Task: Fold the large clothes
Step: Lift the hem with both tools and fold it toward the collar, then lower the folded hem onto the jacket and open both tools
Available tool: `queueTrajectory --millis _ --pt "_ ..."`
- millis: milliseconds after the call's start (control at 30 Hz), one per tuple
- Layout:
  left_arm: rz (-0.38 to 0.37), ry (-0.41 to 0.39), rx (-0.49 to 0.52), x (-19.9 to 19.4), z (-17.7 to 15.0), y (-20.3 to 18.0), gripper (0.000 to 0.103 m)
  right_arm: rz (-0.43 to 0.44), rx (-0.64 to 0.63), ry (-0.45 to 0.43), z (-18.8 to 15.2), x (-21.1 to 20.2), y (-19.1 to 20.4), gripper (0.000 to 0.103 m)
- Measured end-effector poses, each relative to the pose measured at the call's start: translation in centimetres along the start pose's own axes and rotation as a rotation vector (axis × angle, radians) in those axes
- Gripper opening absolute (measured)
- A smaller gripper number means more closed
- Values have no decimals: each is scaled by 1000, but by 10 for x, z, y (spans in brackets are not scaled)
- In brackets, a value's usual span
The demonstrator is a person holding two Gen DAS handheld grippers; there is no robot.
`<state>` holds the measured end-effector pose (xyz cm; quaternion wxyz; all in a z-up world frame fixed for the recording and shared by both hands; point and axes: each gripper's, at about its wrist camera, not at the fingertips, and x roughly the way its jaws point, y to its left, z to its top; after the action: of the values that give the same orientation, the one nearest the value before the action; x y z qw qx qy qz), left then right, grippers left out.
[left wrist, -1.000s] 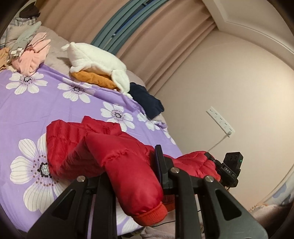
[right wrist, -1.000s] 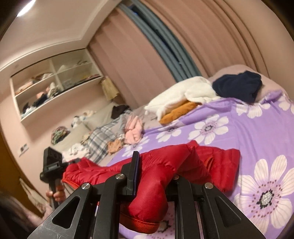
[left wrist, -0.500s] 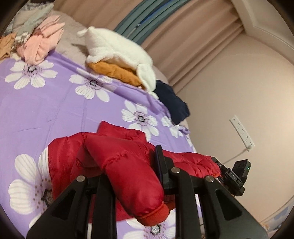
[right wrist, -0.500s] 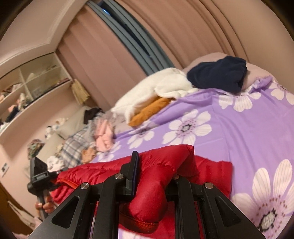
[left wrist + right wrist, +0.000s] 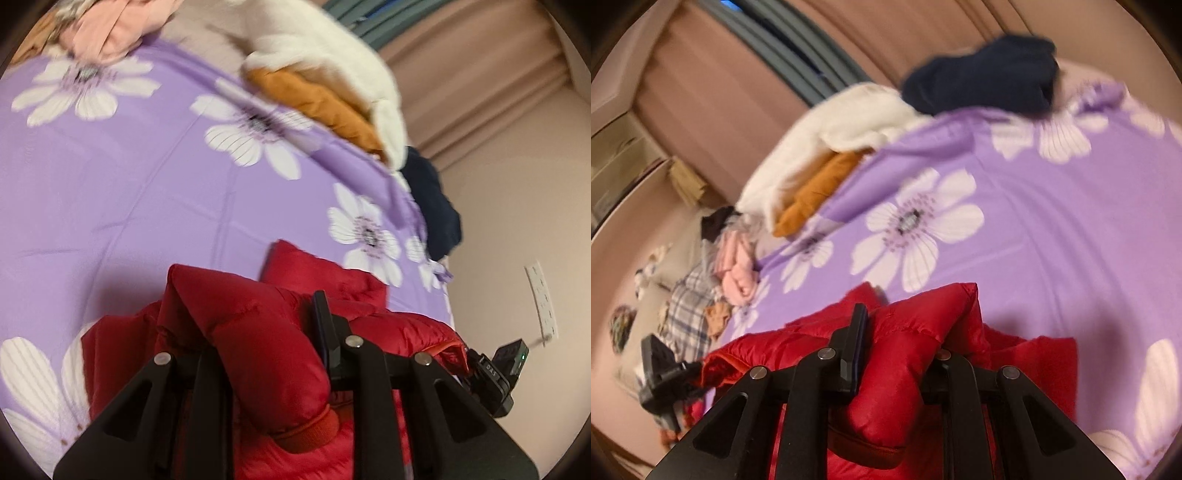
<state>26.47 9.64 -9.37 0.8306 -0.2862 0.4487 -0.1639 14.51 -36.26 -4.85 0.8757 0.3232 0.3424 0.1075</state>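
A red puffer jacket lies on the purple flowered bed sheet. My left gripper is shut on one red sleeve, whose orange-red cuff hangs toward the camera. My right gripper is shut on the other sleeve of the jacket, cuff toward the camera. Each gripper shows at the edge of the other's view: the right gripper, the left gripper. The jacket body is bunched between them over the sheet.
A white fleece on an orange garment, a navy garment and a pink pile lie at the bed's far side. Curtains hang behind. A wall with a power strip is at the right.
Both grippers have moved forward over the bed and tilted down, carrying the sleeves inward over the jacket body. Both grips are unchanged.
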Motion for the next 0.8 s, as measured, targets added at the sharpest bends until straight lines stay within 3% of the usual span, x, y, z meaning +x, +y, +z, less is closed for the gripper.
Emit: queueTrajectory --millis 233,333,400,433,467,500,567,600,700,800 --pt "91 53 -34 33 7 9 23 -11 138 90 3 26 -23 23" --pt "55 64 -76 23 15 9 28 57 234 102 7 22 -32 40" --pt "22 55 -82 12 19 5 42 119 291 72 12 10 -35 64" --pt "10 50 -83 5 22 2 50 132 308 43 15 1 -35 68" --pt "16 32 -81 -4 25 0 70 130 313 20 19 -4 -34 72" --pt "38 0 -75 -13 27 -2 90 111 310 -17 23 -16 -33 73" --pt "95 -81 -63 -34 32 -4 99 77 283 -50 28 -32 -26 73" --pt "113 -115 -55 -46 33 -5 99 62 266 -55 30 -37 -22 73" --pt "129 -114 -35 -63 27 -6 99 -6 147 -63 28 -55 -2 73" --pt "205 -97 70 -68 5 -20 99 -106 -29 -48 12 -63 26 73"
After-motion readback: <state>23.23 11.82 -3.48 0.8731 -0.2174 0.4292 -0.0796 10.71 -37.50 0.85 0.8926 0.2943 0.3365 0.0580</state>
